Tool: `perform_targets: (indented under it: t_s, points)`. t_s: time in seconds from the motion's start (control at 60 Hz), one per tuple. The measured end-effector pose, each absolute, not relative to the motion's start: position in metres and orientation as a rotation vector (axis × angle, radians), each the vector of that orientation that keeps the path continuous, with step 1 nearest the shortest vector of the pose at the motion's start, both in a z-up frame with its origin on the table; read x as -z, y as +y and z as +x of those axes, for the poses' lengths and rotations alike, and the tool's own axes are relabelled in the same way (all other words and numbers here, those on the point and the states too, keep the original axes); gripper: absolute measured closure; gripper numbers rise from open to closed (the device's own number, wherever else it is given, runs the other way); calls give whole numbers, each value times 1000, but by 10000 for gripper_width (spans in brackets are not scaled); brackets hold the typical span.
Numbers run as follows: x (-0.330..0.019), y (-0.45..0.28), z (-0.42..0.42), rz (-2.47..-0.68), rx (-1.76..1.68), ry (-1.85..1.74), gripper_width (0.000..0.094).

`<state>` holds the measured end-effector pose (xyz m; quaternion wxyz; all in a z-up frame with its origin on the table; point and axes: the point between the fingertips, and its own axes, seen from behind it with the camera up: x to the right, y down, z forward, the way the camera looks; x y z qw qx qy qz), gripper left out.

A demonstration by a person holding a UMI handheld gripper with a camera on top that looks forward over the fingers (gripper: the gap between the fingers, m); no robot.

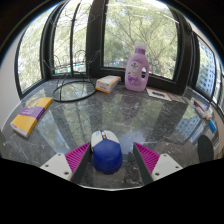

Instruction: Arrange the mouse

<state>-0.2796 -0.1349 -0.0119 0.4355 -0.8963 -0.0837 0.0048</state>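
A blue mouse (107,156) with a white front end lies on the grey marbled table (150,115), between my fingers. My gripper (112,160) is open. The left pink pad (79,157) is close to the mouse's left side. The right pad (148,157) stands apart from the mouse with a visible gap. The mouse rests on the table on its own.
A purple detergent bottle (137,70) stands at the far edge by the window, with a small box (108,83) to its left. A black cable loop (75,91) lies far left. A yellow and purple item (30,116) lies at the left, and small items (205,113) at the right.
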Motion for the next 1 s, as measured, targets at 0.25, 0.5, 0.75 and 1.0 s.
perform_targets:
  t_s: [0.25,0.5,0.75,1.0]
  points:
    - [15,-116,-299,-2230,-47,-169,383]
    - [14,-115,-299,-2249,-39,-173,580]
    - [-111,-98,-296,-2057,-130,-143,587]
    - [-336,-90,-164,-1677,-191,-10,591]
